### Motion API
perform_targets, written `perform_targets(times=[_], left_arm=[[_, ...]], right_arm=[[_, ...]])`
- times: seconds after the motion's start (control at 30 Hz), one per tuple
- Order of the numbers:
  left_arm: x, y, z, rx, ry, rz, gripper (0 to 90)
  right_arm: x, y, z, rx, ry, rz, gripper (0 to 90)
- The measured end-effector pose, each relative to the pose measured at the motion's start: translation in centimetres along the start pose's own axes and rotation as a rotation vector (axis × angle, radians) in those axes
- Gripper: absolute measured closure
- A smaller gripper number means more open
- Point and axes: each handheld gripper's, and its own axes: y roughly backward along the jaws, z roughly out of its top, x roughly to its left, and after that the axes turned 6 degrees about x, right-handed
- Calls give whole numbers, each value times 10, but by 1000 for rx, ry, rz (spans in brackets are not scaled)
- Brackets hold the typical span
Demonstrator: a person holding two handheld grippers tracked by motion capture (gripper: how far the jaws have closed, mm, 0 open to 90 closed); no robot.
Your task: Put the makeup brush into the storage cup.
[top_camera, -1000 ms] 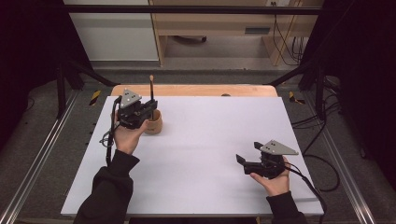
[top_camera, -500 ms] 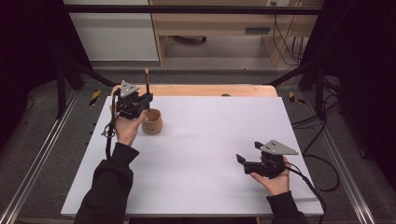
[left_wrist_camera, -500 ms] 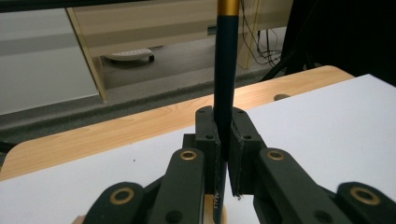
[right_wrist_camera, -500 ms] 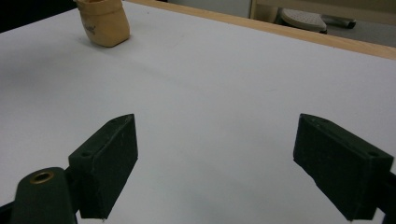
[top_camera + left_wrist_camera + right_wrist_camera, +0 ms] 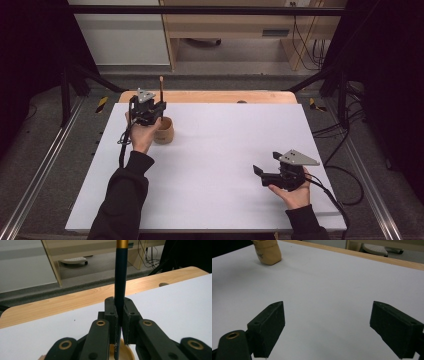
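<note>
White table (image 5: 215, 165) bearing a small wooden cup (image 5: 164, 131). Left gripper (image 5: 119, 315), directly above the cup, clenches an upright pencil (image 5: 120, 282): light, stiff, slim, likely slippery, best pinched mid-shaft. Right gripper (image 5: 325, 330), well apart from the cup, stands released, empty.

A dark pencil (image 5: 120, 285) with a gold band near its top stands upright, pinched between black jaws, its lower end over the mouth of a small tan wooden cup (image 5: 164, 131). The cup stands upright on the white tabletop (far left part, near the wooden edge).
</note>
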Motion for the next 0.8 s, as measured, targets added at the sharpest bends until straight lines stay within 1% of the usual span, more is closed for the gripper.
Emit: perform_targets(times=[0.03,0.13,0.27,0.3,0.57,0.8], left_arm=[[0,-2,-1,-3,8,0,831],[1,-6,-6,12,0,1,831],[3,-11,-13,13,21,2,831],[4,-12,-15,23,18,4,831],[4,-20,-29,52,19,6,832],[2,-24,-33,74,17,12,831]], right_arm=[[0,0,0,0,-3,3,128],[0,0,0,1,1,-1,127],[0,0,0,0,1,0,127],[0,0,0,0,-1,0,128],[1,0,0,0,-1,2,128],[0,0,0,0,1,1,128]])
